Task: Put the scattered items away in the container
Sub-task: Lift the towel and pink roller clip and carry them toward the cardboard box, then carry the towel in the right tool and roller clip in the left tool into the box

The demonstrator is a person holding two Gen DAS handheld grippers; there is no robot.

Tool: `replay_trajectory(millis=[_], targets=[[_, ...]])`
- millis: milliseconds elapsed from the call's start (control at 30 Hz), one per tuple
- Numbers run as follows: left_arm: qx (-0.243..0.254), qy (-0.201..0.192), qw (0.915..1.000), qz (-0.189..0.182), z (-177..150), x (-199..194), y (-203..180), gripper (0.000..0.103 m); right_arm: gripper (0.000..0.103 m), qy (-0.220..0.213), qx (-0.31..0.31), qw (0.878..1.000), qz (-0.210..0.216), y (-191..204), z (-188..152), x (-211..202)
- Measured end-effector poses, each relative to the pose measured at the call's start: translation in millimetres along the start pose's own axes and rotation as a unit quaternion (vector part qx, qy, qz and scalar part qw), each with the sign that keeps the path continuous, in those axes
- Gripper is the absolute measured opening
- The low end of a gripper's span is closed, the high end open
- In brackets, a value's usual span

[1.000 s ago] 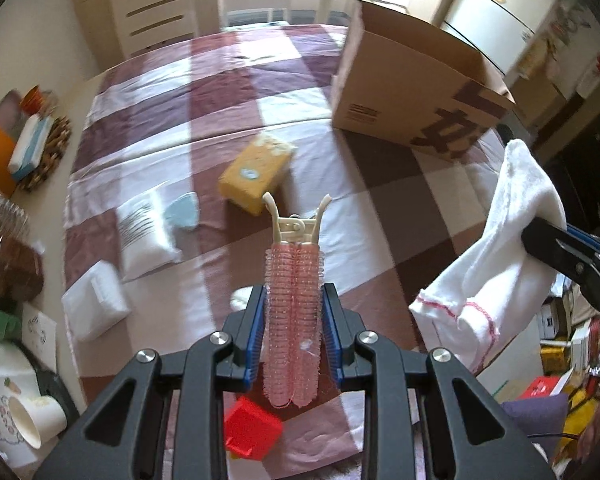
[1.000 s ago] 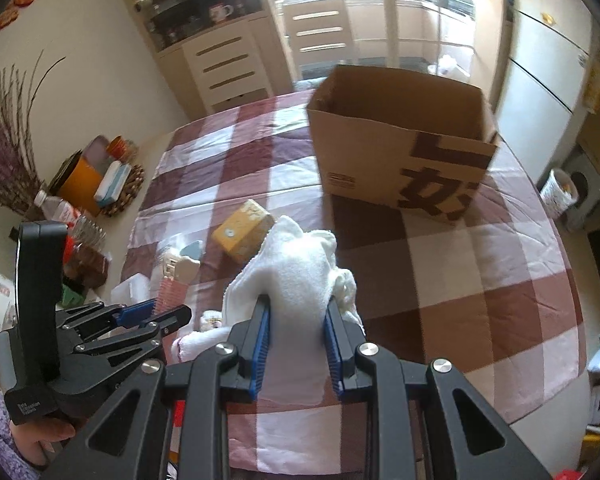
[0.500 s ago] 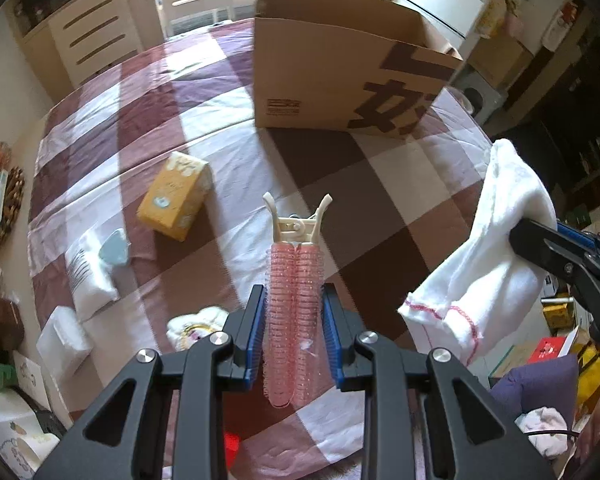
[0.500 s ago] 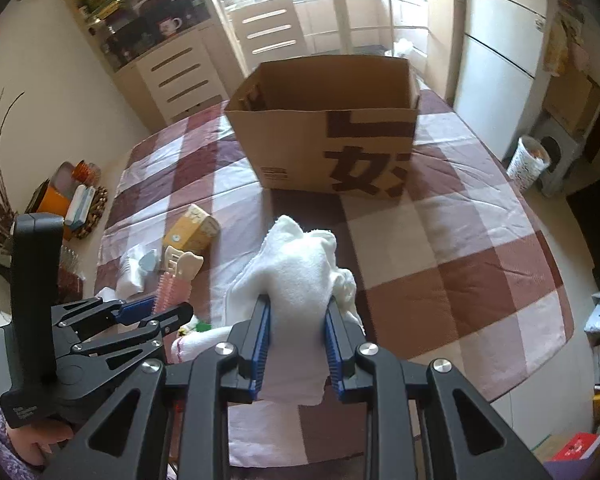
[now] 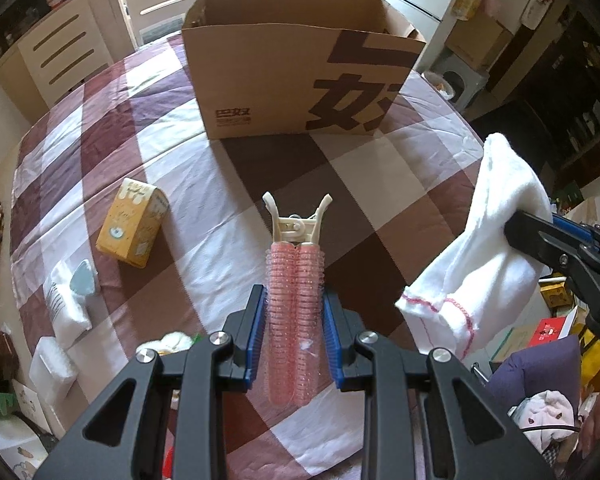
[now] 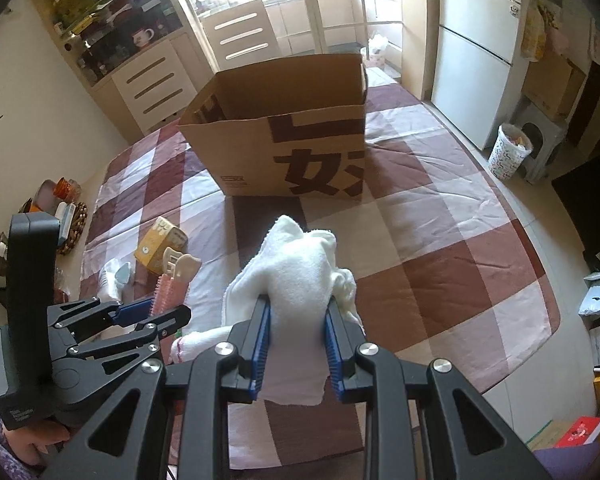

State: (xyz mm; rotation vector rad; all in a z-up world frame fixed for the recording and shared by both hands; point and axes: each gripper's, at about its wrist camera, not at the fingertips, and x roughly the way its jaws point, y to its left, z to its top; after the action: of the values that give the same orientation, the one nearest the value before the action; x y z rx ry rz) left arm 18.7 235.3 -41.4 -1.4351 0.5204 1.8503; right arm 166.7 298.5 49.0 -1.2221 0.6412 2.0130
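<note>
Scene: a checked maroon-and-white tabletop in a kitchen, with an open brown cardboard box printed with dark characters standing at its far side.
Left claw: clenched on a pink bristled hair-roller clip with a cream plastic clasp, held above the cloth and well short of the box.
Right claw: clenched on a bunched white terry towel with red-stitched edge, also in the air on the near side of the box.
Left to gather: a yellow carton, a white-and-blue pouch and a white wrapped pack lie on the left of the cloth, well apart from the box.
Stage: both loads appear to be on their way to the box; neither is over its opening yet.
Risk, towel: its loose end hangs below the claw and could snag the near wall or drape over the rim instead of dropping inside.
Risk, clip: it is gripped low on its rollers, so it might swivel or slip if knocked against the cardboard.
Risk, box: light and unanchored, it may slide if bumped.
</note>
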Motion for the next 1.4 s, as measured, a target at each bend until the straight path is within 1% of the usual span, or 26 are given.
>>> replay_trajectory(millis=[400, 767, 933, 1067, 1133, 1267, 1400], targets=[[-0.002, 0.005, 0.9998, -0.02, 29.0, 18.3, -7.6, 0.027, 0.025, 0.011, 0.004, 1.0, -0.004, -18.4, 20.1, 18.1], [-0.005, 0.001, 0.9997, -0.023, 57.3, 27.4, -4.3, 0.027, 0.025, 0.019, -0.006, 1.0, 0.007, -21.1, 49.5, 39.4], [-0.01, -0.014, 0.9992, -0.035, 76.0, 13.3, 1.5, 0.027, 0.025, 0.0, -0.009, 1.0, 0.018, -19.0, 71.8, 30.2], [-0.011, -0.036, 0.9978, -0.054, 100.4, -9.3, 5.7, 0.027, 0.025, -0.026, -0.018, 0.999, 0.027, -13.7, 97.4, 14.4], [-0.014, -0.05, 0.9965, -0.067, 116.1, -22.4, 8.5, 0.028, 0.025, -0.04, -0.025, 0.998, 0.028, -10.2, 110.6, 6.3], [-0.025, -0.064, 0.9931, -0.095, 149.9, -37.7, 17.1, 0.028, 0.025, -0.068, -0.038, 0.996, 0.031, -3.1, 140.7, -2.8], [-0.03, -0.081, 0.992, -0.093, 185.5, -41.4, 25.2, 0.028, 0.025, -0.085, -0.044, 0.995, 0.029, 0.1, 170.4, 2.0]])
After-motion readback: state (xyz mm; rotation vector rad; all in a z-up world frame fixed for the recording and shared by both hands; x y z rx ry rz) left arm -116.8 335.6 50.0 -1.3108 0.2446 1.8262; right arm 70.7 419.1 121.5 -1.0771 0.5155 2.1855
